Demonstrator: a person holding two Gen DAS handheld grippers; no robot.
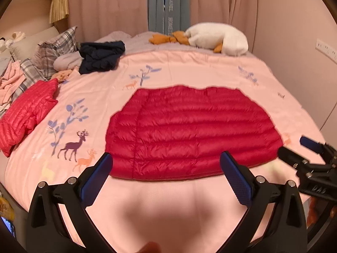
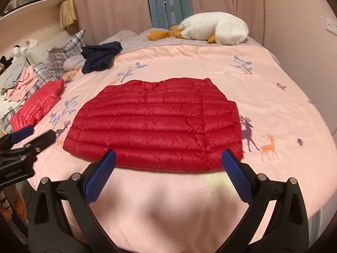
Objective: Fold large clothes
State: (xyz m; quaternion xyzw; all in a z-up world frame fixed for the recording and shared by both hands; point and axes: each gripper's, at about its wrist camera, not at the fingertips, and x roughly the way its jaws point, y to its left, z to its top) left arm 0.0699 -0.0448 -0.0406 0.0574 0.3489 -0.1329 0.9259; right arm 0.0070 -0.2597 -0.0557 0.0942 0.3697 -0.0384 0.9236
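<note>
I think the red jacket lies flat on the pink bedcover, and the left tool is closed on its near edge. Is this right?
Not quite. The left tool is open and holds nothing, as the left wrist view shows. The red jacket does lie flat on the pink bedcover.

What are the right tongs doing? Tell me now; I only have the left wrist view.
Observer: The right tongs stand wide open with nothing between them, and the near hem of the red puffer jacket shows between the fingers.
Operator: Check the jacket's near right corner. The tongs block it for me.
Observer: That corner lies flat on the pink bedspread, not folded under.
Operator: Report what's printed beside it.
Observer: A purple deer right at the jacket's edge, and an orange deer further right.
</note>
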